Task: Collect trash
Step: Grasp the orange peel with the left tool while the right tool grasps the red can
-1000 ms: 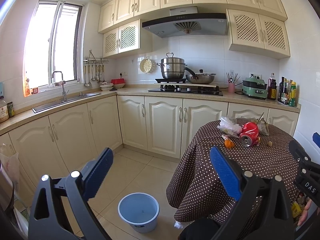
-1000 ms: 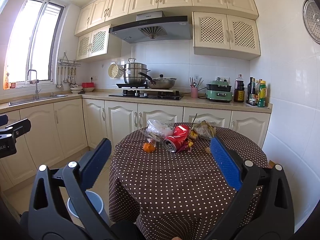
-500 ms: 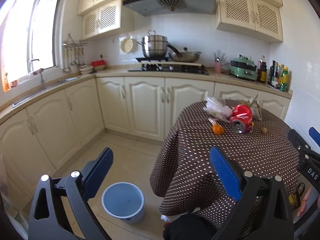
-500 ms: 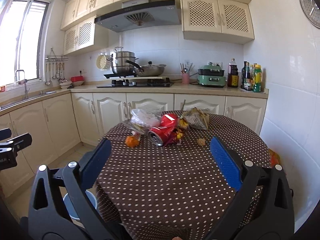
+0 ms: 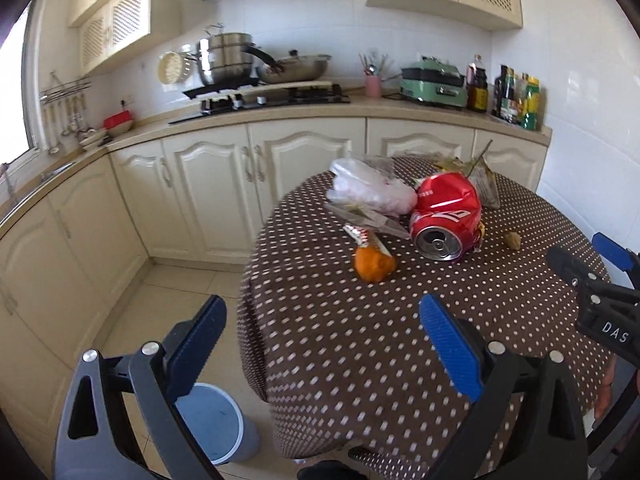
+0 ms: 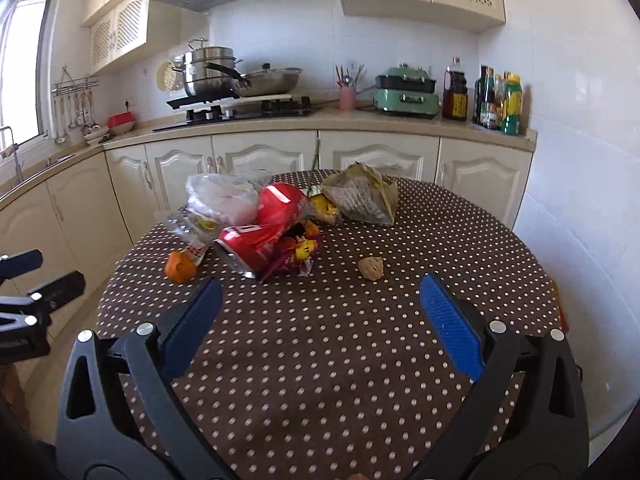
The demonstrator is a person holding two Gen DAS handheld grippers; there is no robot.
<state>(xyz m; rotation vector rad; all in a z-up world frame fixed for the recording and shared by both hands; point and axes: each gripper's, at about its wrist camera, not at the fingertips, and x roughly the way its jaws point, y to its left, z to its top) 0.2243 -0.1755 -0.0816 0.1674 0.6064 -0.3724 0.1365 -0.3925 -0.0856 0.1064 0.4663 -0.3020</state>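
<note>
Trash lies on a round table with a brown dotted cloth (image 5: pixel 360 320) (image 6: pixel 340 340): a crushed red can (image 5: pixel 446 216) (image 6: pixel 264 228), a clear plastic bag (image 5: pixel 368 190) (image 6: pixel 220 198), an orange peel (image 5: pixel 374 266) (image 6: pixel 180 267), a brownish wrapper bag (image 6: pixel 360 198), a colourful wrapper (image 6: pixel 298 250) and a small beige lump (image 5: pixel 513 240) (image 6: pixel 371 268). My left gripper (image 5: pixel 320 340) is open over the table's left edge, short of the peel. My right gripper (image 6: pixel 316 320) is open above the cloth, short of the can and the lump; nothing is between either pair of fingers.
A blue-grey bucket (image 5: pixel 216 428) stands on the tiled floor left of the table. Cream cabinets and a counter (image 6: pixel 280 120) with a hob, pots, a green appliance and bottles run behind. The white tiled wall (image 6: pixel 580 160) is close on the right.
Both grippers have moved forward and closer to the table; the trash now looms larger. The left view has swung right, away from the window and sink. Both stay open.
</note>
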